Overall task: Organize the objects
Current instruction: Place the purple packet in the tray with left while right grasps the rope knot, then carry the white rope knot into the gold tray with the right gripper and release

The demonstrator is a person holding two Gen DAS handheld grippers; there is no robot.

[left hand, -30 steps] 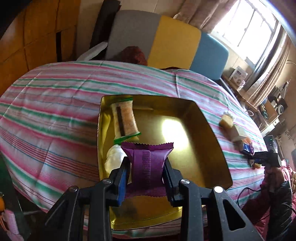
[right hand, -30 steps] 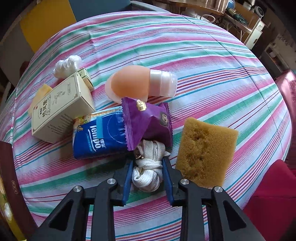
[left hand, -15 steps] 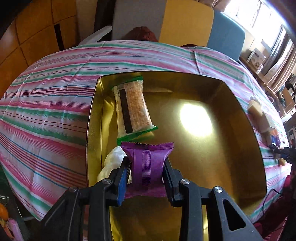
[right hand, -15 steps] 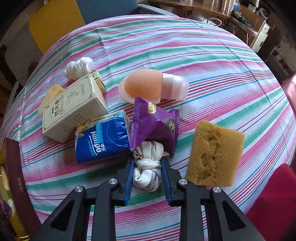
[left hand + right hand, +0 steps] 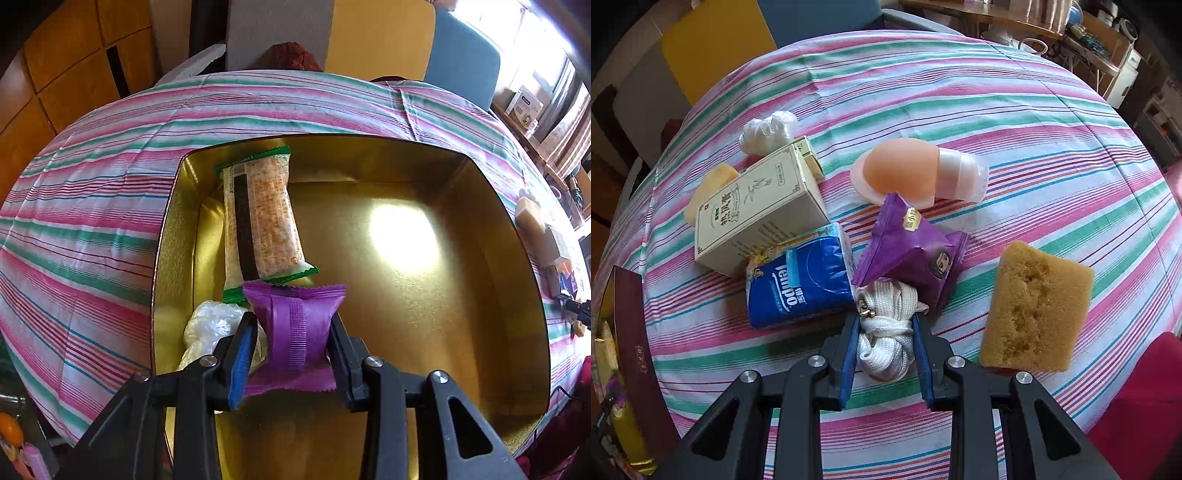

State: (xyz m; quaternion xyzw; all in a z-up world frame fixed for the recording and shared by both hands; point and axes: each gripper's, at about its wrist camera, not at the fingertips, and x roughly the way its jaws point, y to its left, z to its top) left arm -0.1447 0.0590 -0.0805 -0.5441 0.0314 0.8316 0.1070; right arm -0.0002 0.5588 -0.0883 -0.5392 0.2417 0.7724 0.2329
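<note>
The left gripper (image 5: 291, 343) is lower and further inside the gold tin (image 5: 524, 266) than a second ago; the tin now fills most of its view. Its jaws have just been opening, with the purple snack packet (image 5: 295, 328) between them: a gap now shows beside the blue left pad, where earlier both pads pinched the packet's waist, so the grip reads as released or nearly so. The packet sits over the tin floor, its far edge overlapping the green-trimmed rice cracker packet (image 5: 262, 218), with a crumpled clear plastic bag (image 5: 210, 328) just beside it on the left. The right gripper (image 5: 884, 343) holds its position on the striped desk (image 5: 960, 92), clenched on the white cord bundle (image 5: 886, 332) as before. A second purple packet (image 5: 912, 251), blue tissue pack (image 5: 801, 280) and yellow sponge (image 5: 1034, 314) lie unmoved around it.
</note>
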